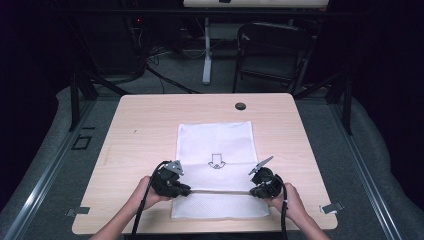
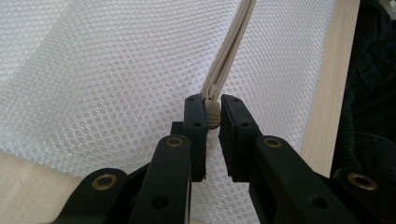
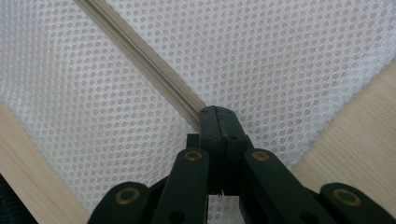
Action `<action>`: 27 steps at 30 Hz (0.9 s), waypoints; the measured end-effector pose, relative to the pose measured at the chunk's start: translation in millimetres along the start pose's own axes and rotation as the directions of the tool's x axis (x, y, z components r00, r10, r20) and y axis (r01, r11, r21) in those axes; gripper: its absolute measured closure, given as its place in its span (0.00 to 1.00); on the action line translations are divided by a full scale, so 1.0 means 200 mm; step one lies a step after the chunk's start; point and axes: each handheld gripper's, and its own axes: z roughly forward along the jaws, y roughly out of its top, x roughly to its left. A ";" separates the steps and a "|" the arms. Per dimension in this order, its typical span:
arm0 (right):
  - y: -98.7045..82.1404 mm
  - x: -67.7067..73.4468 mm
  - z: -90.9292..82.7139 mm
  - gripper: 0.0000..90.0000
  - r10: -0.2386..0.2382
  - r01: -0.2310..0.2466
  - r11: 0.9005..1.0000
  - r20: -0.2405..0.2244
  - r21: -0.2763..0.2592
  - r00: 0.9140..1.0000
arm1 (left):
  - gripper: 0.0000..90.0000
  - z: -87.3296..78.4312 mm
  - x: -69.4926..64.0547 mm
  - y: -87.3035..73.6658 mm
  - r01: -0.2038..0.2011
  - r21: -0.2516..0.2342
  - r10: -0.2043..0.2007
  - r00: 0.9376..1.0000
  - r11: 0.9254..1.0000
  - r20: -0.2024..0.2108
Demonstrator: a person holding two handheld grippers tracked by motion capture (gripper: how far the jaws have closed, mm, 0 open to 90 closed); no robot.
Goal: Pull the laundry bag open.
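A white mesh bag (image 1: 216, 145) lies flat on the wooden table (image 1: 140, 135), with a beige zipper (image 1: 220, 191) running across its near part. My left gripper (image 1: 187, 190) is at the zipper's left end, shut on the beige zipper pull (image 2: 213, 114), which sits between its pads. At the right end my right gripper (image 1: 252, 192) is shut on the zipper tape (image 3: 154, 65) and mesh, its jaws pressed together. The mesh bag (image 2: 102, 79) spreads under the left gripper (image 2: 213, 116). The mesh bag (image 3: 289, 60) also lies beneath the right gripper (image 3: 217, 116). A small arrow mark (image 1: 217, 161) is printed on the bag.
A black round grommet (image 1: 240, 106) sits near the table's far edge. A dark folding chair (image 1: 272, 50) and a white desk leg (image 1: 206, 50) stand beyond the table. The table's near edge (image 2: 327, 112) runs close to the bag's side.
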 end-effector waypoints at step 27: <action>0.00 0.00 0.00 1.00 -0.003 0.003 1.000 -0.003 0.003 1.000 | 0.90 -0.10 0.04 -0.15 0.075 0.004 -0.075 0.995 0.997 -0.064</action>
